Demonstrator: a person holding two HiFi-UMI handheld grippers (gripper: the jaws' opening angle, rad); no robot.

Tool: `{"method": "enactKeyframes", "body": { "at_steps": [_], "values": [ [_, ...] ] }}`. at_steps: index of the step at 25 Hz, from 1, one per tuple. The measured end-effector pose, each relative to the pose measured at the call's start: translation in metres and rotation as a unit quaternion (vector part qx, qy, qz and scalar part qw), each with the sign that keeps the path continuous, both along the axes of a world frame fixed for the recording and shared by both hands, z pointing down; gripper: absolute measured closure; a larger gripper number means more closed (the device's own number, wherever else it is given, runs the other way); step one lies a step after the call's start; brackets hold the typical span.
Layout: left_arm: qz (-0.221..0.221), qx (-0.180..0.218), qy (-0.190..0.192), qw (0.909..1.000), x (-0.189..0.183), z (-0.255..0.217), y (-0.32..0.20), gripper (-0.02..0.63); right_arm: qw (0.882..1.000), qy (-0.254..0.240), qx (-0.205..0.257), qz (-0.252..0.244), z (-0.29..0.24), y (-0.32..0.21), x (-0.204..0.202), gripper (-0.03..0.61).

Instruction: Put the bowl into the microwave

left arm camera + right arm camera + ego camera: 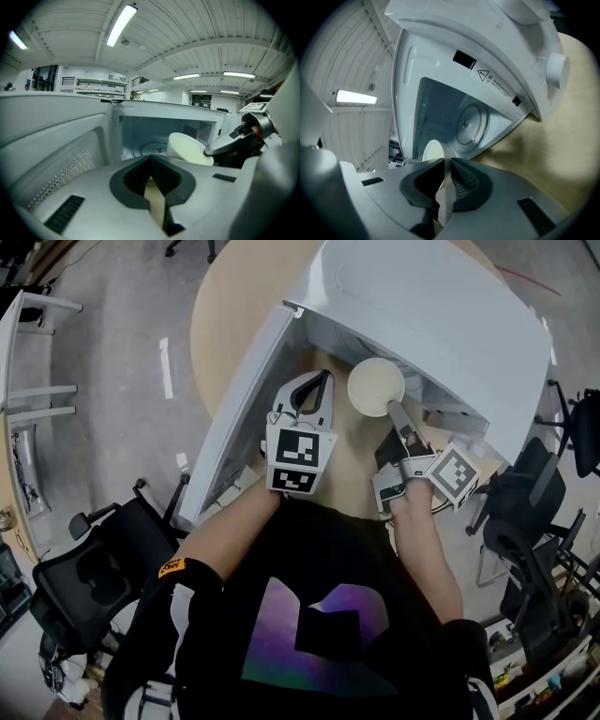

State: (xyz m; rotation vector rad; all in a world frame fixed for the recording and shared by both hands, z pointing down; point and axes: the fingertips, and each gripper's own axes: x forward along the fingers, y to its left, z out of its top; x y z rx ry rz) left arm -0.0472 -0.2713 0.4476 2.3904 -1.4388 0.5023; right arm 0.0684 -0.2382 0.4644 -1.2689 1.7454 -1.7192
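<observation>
A cream bowl (375,386) hangs tilted at the mouth of an open microwave (441,315). It is pinched by its rim in the right tool (396,412), whose jaws are closed on the thin wall. The left tool (322,381) hovers just beside it in front of the cavity, jaws together and holding nothing. The door (234,427) stands swung wide to the left. The carrying-in step appears to be in hand. The next move likely calls for levelling the bowl, reaching deeper and setting it on the glass turntable (468,123) before letting go. The oven sits on a round, pale wooden desk (220,324) over a grey floor (112,362), with black office chairs (89,577) close by and strip lights (121,24) overhead.
</observation>
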Motion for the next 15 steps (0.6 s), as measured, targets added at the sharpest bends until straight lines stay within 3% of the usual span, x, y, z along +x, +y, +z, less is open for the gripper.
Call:
{"method": "enactKeyframes", "body": {
  "at_steps": [15],
  "values": [
    [-0.012, -0.001, -0.007, 0.9999, -0.005, 0.009, -0.027, 0.568, 0.999, 0.025, -0.011, 0.033, 0.016, -0.025, -0.002, 0.526]
  ]
}}
